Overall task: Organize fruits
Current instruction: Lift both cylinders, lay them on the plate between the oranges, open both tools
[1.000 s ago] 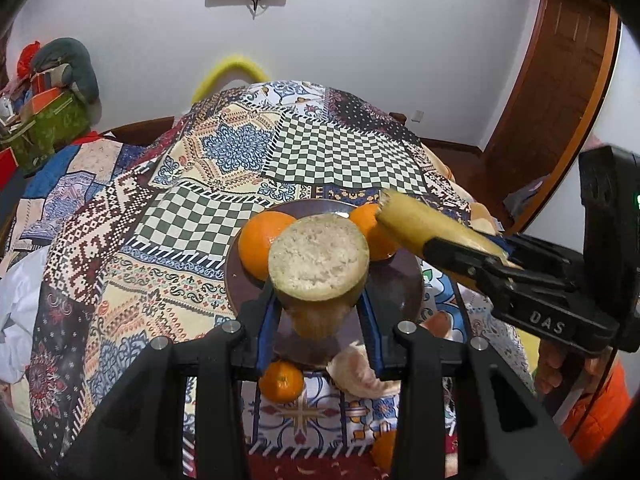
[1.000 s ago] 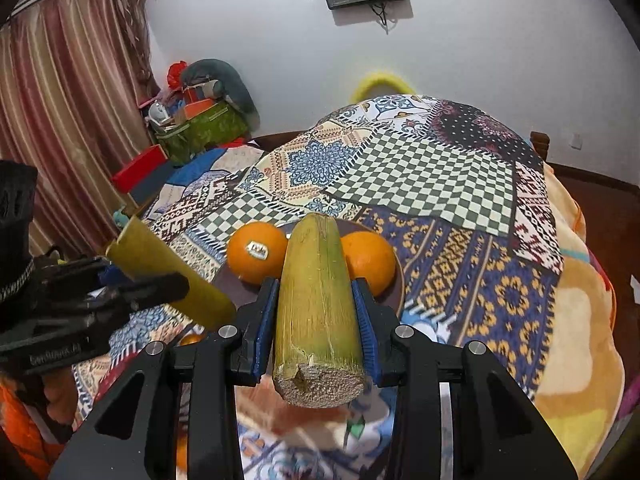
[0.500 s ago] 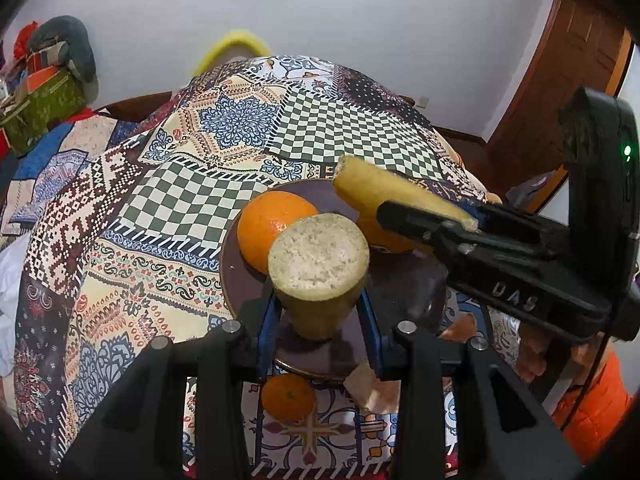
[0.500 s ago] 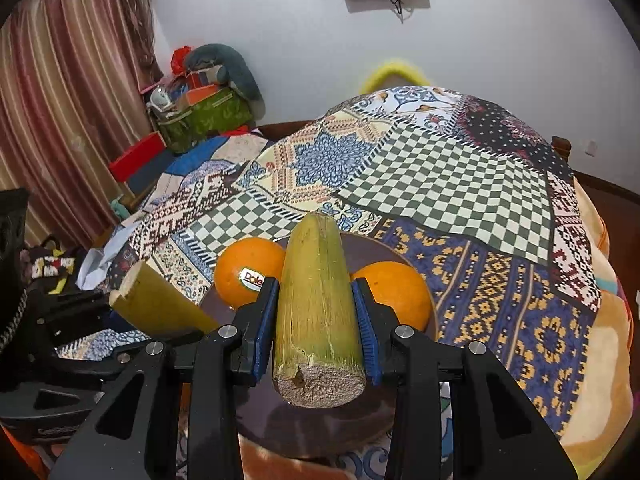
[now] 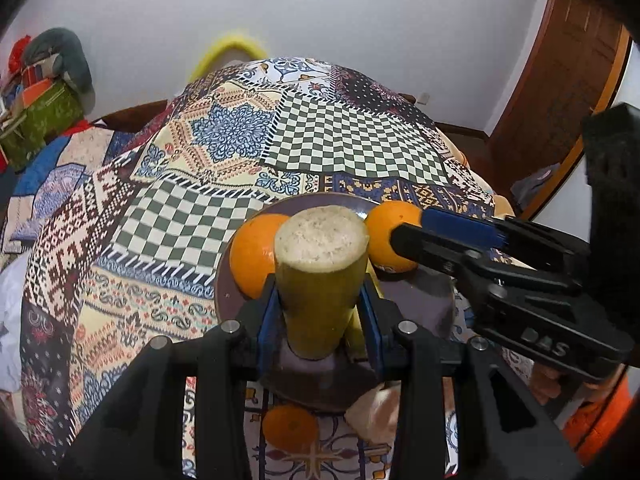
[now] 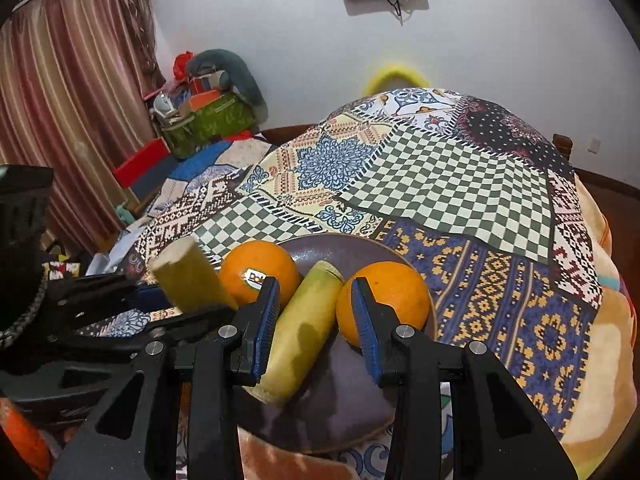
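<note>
Two lengths of green cane were in play around the dark plate (image 6: 362, 250). One cane piece (image 6: 302, 330) lay on the plate between the two oranges, and the right hand-held gripper (image 6: 316, 330) stood wide around it, its blue pads clear of the stalk on both sides. The other cane piece (image 5: 320, 280) was pinched firmly in the left hand-held gripper (image 5: 320, 320), held above the near side of the plate with its pale cut end (image 5: 322, 238) facing the camera.

To my eye the step in hand was getting that second length down next to the first. It would go best lowered flat and parallel to the resting piece, on the bare part of the plate nearer the left orange (image 6: 260, 274), so nothing rolled. The right hand-held gripper would do well to draw straight back first, since its pads sat close to both the right orange (image 6: 386, 300) and the left one.

A small mandarin (image 5: 290, 428) and a scrap of peel (image 5: 374, 412) lay on the quilt (image 5: 352, 144) just off the plate's near rim.

As for writing, the left orange carried a sticker (image 6: 256, 278) reading "Dole", partly hidden. The right hand-held gripper's body, seen from the left camera, showed raised letters (image 5: 546, 344) that looked like "DAS".
</note>
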{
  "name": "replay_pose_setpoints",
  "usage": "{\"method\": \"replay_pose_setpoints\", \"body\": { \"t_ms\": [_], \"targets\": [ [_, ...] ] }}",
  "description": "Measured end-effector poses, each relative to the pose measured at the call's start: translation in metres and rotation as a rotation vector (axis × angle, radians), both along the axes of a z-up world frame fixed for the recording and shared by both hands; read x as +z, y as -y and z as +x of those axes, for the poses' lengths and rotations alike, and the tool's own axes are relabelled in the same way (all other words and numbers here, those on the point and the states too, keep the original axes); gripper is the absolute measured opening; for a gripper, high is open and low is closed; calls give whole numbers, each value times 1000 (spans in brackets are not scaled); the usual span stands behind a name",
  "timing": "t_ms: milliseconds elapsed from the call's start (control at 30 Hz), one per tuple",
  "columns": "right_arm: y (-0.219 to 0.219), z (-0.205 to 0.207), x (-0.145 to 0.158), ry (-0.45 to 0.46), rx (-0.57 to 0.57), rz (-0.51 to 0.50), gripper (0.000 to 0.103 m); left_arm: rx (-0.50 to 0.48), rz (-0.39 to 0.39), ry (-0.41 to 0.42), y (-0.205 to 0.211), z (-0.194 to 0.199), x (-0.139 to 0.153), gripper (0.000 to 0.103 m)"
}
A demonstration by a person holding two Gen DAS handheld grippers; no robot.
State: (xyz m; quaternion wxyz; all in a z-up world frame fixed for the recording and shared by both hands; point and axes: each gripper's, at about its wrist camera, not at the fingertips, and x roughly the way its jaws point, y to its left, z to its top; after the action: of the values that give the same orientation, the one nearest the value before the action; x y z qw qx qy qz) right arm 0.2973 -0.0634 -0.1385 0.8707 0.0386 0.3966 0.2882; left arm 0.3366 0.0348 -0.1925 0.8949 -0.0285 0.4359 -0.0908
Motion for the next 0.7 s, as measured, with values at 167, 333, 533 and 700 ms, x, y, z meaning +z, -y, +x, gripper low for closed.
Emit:
{"method": "replay_pose_setpoints", "body": {
  "t_ms": [167, 333, 533, 700],
  "targets": [
    [10, -10, -1, 20, -10, -44, 35, -9, 25, 2, 9, 10, 1, 37],
    [21, -19, -3, 23, -19, -76, 35, -5, 10, -14, 14, 17, 2, 39],
    [32, -30, -3, 21, -26, -92, 36, 8, -1, -14, 14, 11, 8, 42],
    [41, -41, -3, 16, -38, -104, 42, 20, -3, 42, 12, 1, 29, 56]
  ]
}}
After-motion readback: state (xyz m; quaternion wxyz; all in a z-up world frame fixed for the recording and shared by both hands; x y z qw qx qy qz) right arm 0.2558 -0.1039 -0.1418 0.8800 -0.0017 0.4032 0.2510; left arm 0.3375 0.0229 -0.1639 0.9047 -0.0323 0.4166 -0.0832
